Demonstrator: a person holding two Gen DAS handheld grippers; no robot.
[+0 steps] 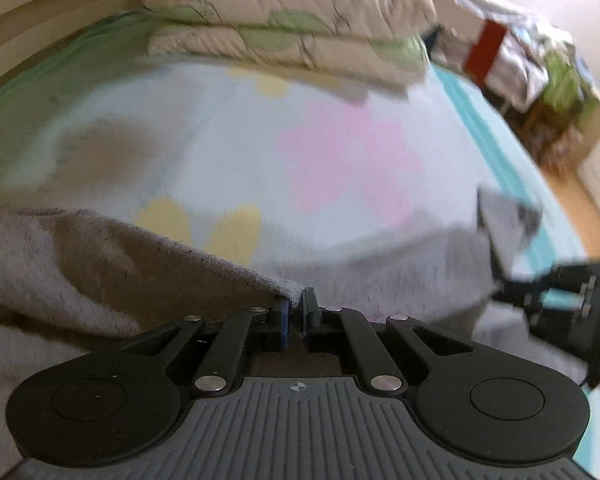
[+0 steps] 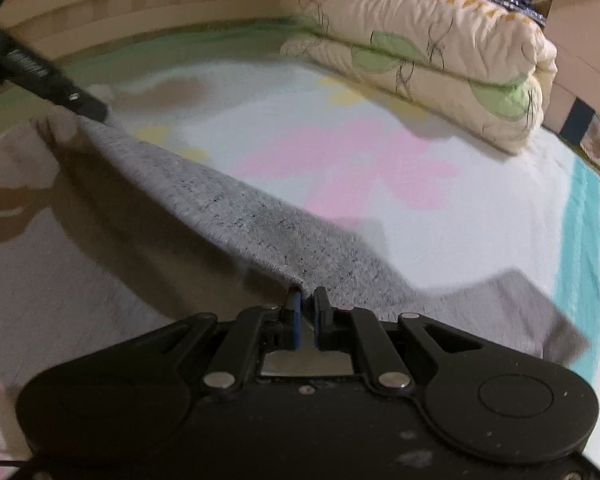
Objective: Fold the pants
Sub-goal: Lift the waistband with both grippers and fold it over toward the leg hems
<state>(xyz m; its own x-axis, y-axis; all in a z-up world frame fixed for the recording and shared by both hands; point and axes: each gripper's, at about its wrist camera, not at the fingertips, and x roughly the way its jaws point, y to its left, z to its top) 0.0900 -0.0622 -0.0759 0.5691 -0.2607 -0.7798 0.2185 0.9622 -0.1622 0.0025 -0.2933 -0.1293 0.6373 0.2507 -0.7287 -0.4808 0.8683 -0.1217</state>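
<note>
Pants point(image 1: 112, 264), grey and speckled, hang pinched in both left tool point(image 1: 296, 306) and right tool point(image 2: 307, 300).

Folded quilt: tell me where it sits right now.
The folded quilt lies at the far end of the bed, on the flowered sheet, upper right in the right wrist view, well beyond the grey pants.

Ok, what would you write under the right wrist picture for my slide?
Right gripper pinches the grey pants' edge, lifted over a flowery bedsheet, folded quilt behind.
</note>
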